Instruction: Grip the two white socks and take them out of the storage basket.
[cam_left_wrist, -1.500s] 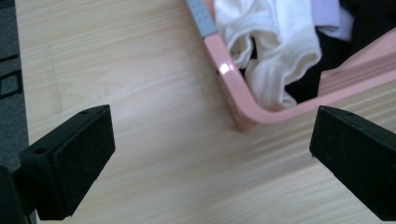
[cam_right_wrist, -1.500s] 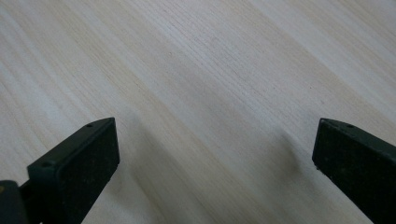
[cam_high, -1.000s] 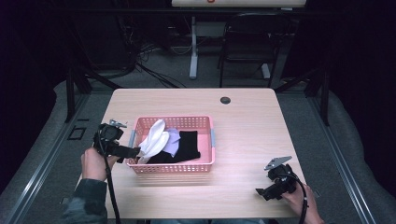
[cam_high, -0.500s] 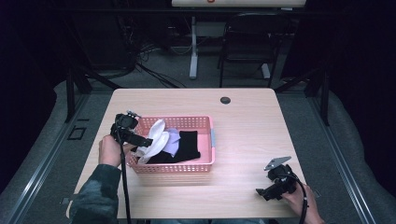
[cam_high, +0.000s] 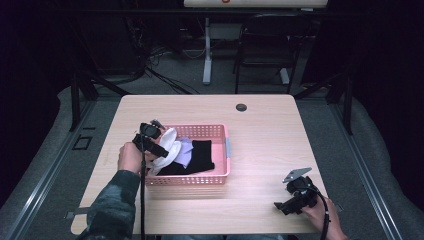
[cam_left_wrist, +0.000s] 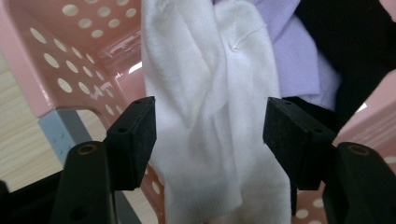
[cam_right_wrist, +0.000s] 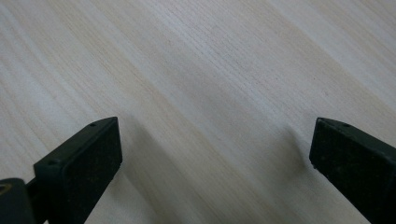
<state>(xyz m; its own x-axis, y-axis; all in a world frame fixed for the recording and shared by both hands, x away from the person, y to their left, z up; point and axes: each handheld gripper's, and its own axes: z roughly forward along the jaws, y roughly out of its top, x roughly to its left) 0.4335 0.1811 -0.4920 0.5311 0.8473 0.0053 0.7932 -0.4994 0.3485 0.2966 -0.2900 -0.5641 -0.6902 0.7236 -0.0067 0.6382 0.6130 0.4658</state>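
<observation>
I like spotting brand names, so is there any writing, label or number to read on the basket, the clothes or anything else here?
None can be read.
The white board at the top edge of the high view bears a red mark, cut off and too blurred to read.
The pink basket, white cloth and table carry no writing.

Clothes (cam_high: 192, 154) lie in the basket (cam_high: 226, 150) on the table (cam_high: 260, 125).
</observation>
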